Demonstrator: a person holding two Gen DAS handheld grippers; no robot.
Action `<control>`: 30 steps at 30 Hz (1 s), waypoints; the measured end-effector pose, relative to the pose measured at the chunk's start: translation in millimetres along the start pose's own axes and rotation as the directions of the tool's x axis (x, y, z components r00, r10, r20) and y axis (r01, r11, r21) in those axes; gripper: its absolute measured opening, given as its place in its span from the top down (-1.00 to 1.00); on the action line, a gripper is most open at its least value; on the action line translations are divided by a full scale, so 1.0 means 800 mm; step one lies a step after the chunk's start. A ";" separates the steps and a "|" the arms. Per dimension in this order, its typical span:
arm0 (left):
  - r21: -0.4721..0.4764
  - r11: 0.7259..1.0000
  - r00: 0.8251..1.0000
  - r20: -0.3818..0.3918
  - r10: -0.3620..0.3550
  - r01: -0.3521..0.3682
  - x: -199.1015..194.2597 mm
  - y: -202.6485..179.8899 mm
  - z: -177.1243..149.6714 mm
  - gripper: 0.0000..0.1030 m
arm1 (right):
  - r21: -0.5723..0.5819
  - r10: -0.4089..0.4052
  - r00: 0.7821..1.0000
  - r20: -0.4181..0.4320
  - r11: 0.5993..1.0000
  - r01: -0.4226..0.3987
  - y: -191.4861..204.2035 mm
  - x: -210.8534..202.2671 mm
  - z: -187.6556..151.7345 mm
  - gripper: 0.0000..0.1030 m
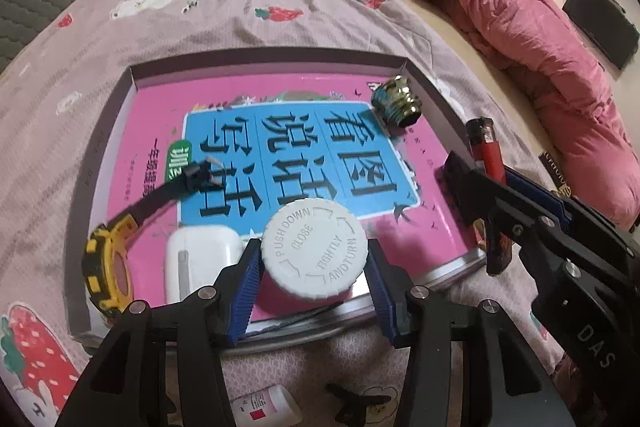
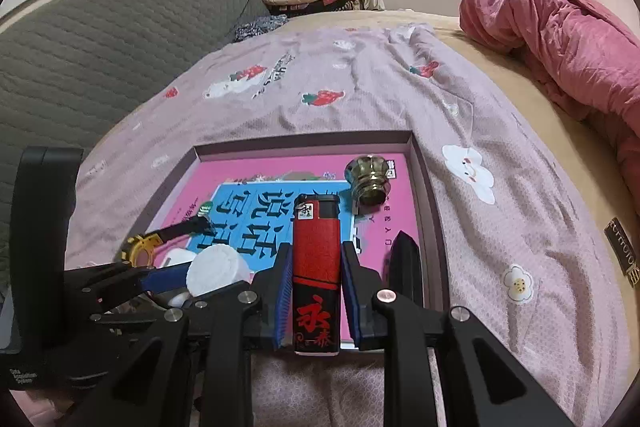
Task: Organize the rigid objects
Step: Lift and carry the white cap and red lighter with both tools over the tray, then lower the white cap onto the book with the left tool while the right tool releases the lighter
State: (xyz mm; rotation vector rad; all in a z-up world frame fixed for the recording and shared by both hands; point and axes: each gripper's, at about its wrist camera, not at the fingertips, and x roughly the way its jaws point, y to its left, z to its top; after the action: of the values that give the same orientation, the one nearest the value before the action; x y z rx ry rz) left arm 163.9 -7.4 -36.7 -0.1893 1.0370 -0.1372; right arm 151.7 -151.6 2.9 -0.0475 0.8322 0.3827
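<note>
My left gripper (image 1: 314, 259) is shut on a white bottle with a child-proof cap (image 1: 314, 253), held over the near edge of a shallow box tray (image 1: 256, 61) lined with a pink and blue book cover. My right gripper (image 2: 316, 273) is shut on a red and black lighter (image 2: 316, 267), held upright over the tray's near right side. In the tray lie a yellow and black watch (image 1: 108, 267), a white earbud case (image 1: 200, 261) and a brass knob (image 1: 396, 99). The bottle also shows in the right wrist view (image 2: 216, 269).
The tray sits on a bed with a pink strawberry-print sheet (image 1: 240, 11). A rolled pink quilt (image 1: 532, 39) lies at the right. A small white bottle with a red label (image 1: 266, 409) lies on the sheet below my left gripper. A grey quilted headboard (image 2: 100, 47) stands at the left.
</note>
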 end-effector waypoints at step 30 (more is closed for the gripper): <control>0.033 0.999 1.000 0.007 -0.001 0.001 0.000 -0.005 -0.007 0.00 | 0.004 -0.062 0.988 -0.139 0.998 0.064 -0.015 0.056 -0.014 0.54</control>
State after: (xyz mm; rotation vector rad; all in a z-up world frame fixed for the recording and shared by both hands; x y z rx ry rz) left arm 158.7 -11.7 -38.6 -0.1605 1.0270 -0.1542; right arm 175.0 -150.5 -38.5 -0.0936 0.9678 0.3189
